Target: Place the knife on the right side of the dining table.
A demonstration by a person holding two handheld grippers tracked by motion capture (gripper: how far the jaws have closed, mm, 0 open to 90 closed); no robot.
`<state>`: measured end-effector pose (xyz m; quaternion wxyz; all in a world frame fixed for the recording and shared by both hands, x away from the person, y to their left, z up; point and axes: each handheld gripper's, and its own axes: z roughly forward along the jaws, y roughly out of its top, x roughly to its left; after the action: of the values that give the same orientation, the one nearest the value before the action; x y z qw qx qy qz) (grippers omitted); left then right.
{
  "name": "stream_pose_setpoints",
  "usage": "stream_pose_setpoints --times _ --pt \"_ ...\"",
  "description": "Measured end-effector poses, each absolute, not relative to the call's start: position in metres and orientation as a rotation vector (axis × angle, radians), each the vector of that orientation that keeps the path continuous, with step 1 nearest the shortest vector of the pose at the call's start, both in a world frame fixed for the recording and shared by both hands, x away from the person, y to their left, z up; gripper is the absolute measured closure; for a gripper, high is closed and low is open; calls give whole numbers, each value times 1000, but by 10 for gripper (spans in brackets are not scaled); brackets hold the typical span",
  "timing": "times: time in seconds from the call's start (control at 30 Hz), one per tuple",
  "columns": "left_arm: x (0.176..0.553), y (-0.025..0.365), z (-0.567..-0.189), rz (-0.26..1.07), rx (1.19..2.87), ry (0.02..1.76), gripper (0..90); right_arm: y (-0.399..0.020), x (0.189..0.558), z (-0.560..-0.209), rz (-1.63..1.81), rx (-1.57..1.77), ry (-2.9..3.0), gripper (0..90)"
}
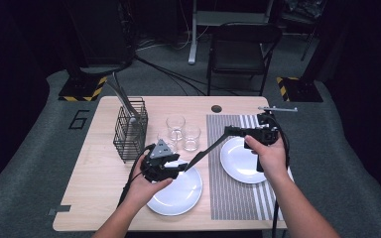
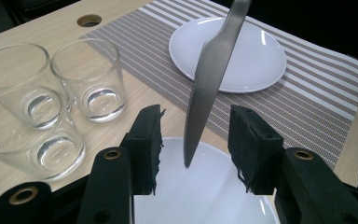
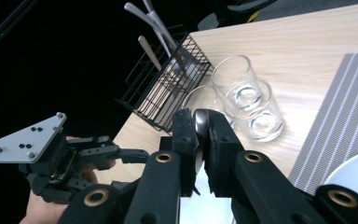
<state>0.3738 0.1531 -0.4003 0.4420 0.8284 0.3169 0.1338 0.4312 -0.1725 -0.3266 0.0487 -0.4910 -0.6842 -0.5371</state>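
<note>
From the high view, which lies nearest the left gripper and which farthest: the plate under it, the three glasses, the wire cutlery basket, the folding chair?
1. The plate, directly beneath the left gripper.
2. The glasses, just beyond it toward the table's middle.
3. The wire cutlery basket, farther on the left side; close to the glasses' distance.
4. The folding chair, past the table's far edge.

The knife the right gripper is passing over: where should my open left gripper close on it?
Close on the flat blade above its tip, which already hangs between the open left gripper jaws over the near plate. Press the pads onto its broad faces, clear of the serrated edge. The right gripper holds the handle end.
</note>
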Motion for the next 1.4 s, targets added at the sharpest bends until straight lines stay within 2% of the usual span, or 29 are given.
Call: stream_pose_setpoints --times 0.23,1.13,1.4 --pt "376 160 -404 314 2041 818 495 -182 436 -323 -1654 -1547 -2081 836" --pt "379 177 -407 302 2005 875 494 -225 462 -302 -1730 -1728 -2068 836" --pt "379 178 -408 303 1996 882 495 -239 474 -304 -1743 -1813 -2032 835"
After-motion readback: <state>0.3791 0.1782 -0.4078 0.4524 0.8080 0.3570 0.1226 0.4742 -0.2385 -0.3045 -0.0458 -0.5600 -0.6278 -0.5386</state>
